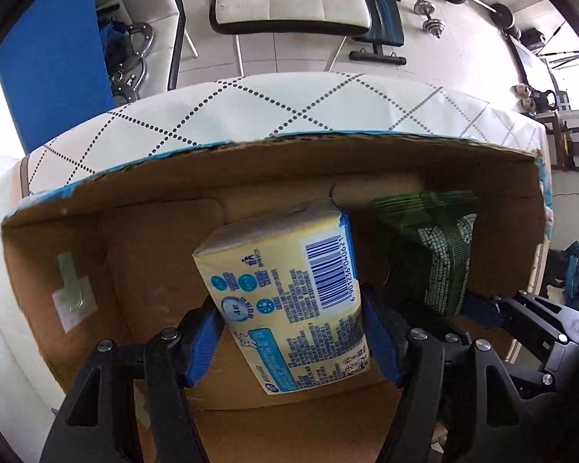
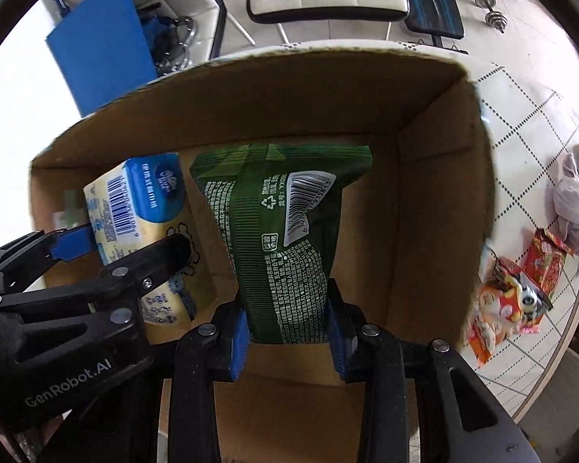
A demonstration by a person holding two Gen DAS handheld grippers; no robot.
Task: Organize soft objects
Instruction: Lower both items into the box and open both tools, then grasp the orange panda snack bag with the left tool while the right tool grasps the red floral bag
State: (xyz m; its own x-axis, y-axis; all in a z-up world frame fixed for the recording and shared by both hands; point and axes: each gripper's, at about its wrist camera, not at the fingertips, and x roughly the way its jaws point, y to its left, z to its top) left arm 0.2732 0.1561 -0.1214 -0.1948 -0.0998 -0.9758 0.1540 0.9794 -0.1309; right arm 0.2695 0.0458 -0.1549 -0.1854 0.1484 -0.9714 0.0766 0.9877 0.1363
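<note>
My left gripper (image 1: pixel 293 332) is shut on a pale yellow tissue pack (image 1: pixel 289 293) with a blue barcode and holds it inside an open cardboard box (image 1: pixel 143 254). My right gripper (image 2: pixel 287 332) is shut on a green printed soft pack (image 2: pixel 285 227) and holds it inside the same box (image 2: pixel 436 193), to the right of the tissue pack (image 2: pixel 135 200). The green pack (image 1: pixel 440 254) shows at the right of the left wrist view. The left gripper (image 2: pixel 96 254) shows at the left of the right wrist view.
The box stands on a table with a white dotted-diamond cloth (image 1: pixel 251 108). On the cloth right of the box lie red and orange snack packets (image 2: pixel 513 293) and a lilac cloth (image 2: pixel 571 204). Beyond the table are a white chair (image 1: pixel 289 0), a blue board (image 1: pixel 54 54) and dumbbells (image 1: pixel 428 19).
</note>
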